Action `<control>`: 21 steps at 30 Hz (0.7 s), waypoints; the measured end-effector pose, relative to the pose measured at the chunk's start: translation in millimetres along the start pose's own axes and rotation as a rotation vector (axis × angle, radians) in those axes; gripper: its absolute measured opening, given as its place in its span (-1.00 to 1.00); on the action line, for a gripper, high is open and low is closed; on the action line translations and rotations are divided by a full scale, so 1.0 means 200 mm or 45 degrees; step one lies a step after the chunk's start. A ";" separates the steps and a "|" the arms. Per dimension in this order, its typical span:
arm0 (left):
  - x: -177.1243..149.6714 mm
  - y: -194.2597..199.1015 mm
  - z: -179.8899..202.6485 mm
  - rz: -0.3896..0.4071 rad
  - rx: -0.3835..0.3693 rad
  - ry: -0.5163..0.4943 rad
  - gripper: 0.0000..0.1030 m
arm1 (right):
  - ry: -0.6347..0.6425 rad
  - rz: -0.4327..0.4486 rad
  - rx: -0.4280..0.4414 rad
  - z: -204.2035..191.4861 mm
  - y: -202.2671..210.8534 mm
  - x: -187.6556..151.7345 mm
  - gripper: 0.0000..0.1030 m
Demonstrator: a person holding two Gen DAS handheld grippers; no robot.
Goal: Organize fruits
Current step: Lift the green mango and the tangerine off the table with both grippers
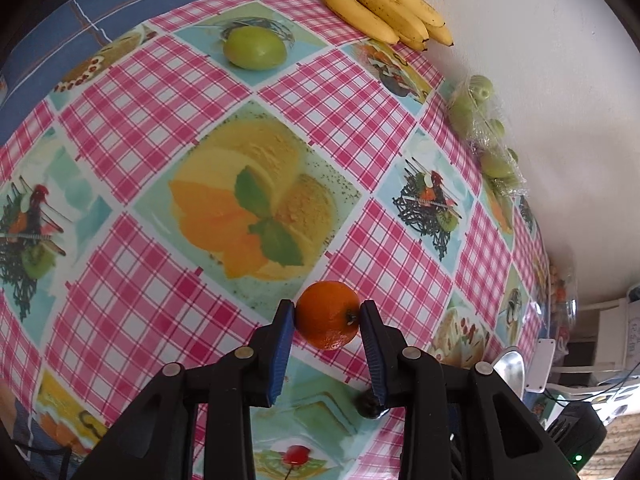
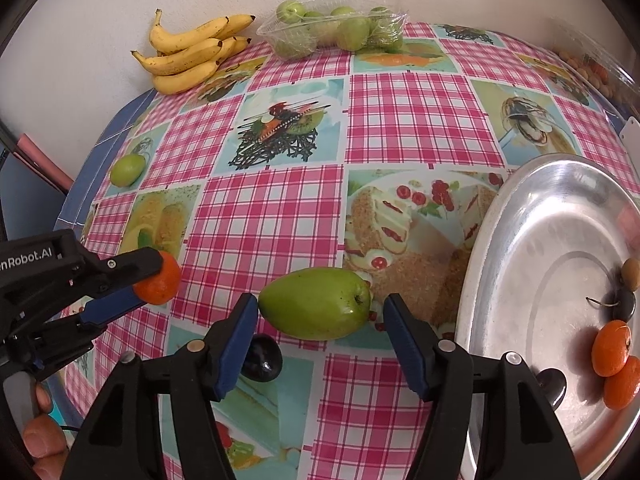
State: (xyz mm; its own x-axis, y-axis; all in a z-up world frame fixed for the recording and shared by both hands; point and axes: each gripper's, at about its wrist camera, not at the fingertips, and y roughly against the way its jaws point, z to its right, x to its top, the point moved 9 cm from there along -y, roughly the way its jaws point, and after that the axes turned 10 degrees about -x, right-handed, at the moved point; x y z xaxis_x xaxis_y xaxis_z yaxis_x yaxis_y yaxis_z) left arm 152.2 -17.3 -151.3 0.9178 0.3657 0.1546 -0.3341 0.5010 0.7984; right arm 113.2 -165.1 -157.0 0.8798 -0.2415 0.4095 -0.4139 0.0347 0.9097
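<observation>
My left gripper (image 1: pixel 328 312) is shut on a small orange (image 1: pixel 327 316) and holds it just above the tablecloth. The right wrist view shows that same orange (image 2: pixel 158 280) at the far left. My right gripper (image 2: pixel 320 308) is open around a green pear-shaped fruit (image 2: pixel 316 304) lying on the cloth; a gap shows beside the right pad (image 2: pixel 404 332). A round metal tray (image 2: pixel 540 240) at the right holds two oranges (image 2: pixel 612 348), dark plums (image 2: pixel 624 302) and a small brownish fruit (image 2: pixel 632 272).
A dark plum (image 2: pixel 262 356) lies on the cloth by my right gripper's left finger. Bananas (image 2: pixel 188 52) and a clear box of green fruits (image 2: pixel 336 28) stand at the back wall. A loose green fruit (image 2: pixel 127 170) sits near the left table edge. A person's hand grips the left handle.
</observation>
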 end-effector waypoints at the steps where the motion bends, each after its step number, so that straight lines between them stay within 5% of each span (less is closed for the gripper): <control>1: 0.00 0.00 -0.01 -0.004 0.007 -0.001 -0.31 | 0.000 0.000 -0.002 0.00 0.00 0.00 0.29; 21: -0.01 -0.02 -0.04 -0.002 0.061 0.013 -0.31 | 0.146 0.037 -0.132 -0.07 -0.05 0.01 0.17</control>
State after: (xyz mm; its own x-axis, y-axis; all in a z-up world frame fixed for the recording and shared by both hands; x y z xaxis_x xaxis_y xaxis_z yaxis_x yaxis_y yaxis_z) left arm 149.6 -13.1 -158.8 0.9161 0.3728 0.1475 -0.3216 0.4635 0.8257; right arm 122.9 -152.8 -164.6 0.8911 -0.1267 0.4358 -0.4187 0.1413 0.8971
